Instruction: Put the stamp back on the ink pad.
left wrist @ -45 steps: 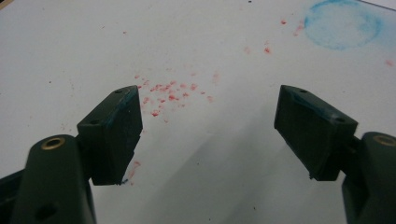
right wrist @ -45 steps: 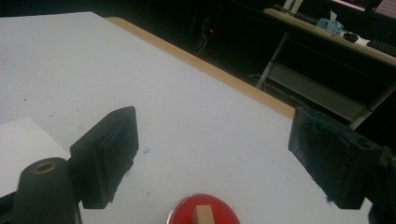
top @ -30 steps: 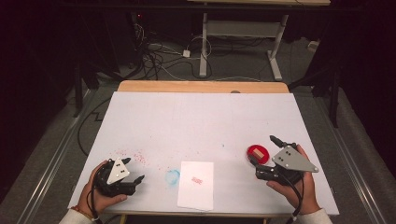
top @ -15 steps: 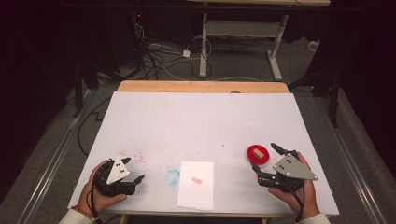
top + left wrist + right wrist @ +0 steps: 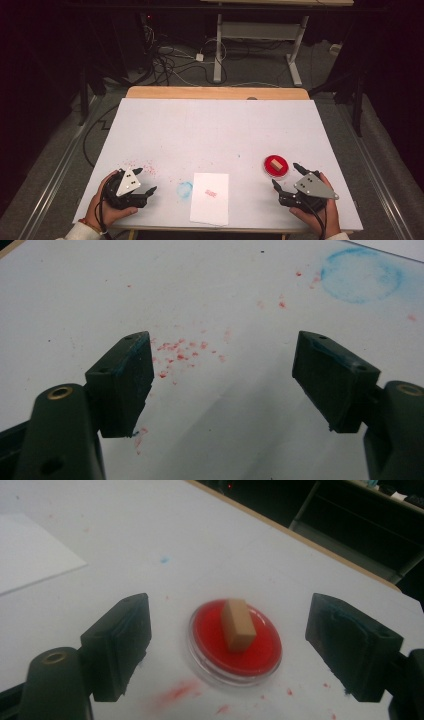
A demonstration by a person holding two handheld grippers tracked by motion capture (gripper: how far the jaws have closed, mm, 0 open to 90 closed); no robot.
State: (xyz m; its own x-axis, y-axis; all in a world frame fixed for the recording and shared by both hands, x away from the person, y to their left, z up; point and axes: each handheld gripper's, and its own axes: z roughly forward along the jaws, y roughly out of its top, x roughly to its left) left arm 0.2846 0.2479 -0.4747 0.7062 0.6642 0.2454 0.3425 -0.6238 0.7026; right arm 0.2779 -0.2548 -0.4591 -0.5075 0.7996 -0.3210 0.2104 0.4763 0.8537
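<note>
1. High view: I have both tongs low at the near edge of the bench (image 5: 215,125). The left tongs (image 5: 143,182) rest by a scatter of red specks, spread apart and empty. The right tongs (image 5: 285,176) sit just on the near side of the red ink dish (image 5: 276,167), also released, with the wooden stamp block (image 5: 275,163) standing in the dish. The paper sheet (image 5: 210,198) lies between my hands and carries a small red mark; a blue ring smudge (image 5: 184,189) is just beside its left edge.

2. Left gripper view: the jaws are wide apart over bare bench, red specks (image 5: 175,352) between them and the blue ring smudge (image 5: 361,275) farther off. I judge this hand idle; I would keep it parked.

3. Right gripper view: the wooden stamp block (image 5: 238,625) stands in the red ink dish (image 5: 235,645), centred between my open jaws. If I re-grip, I would square up on the block's long faces and clear the dish rim.

4. Against the earlier frame: my right hand has drawn back toward me from the dish, while the left has barely moved.
</note>
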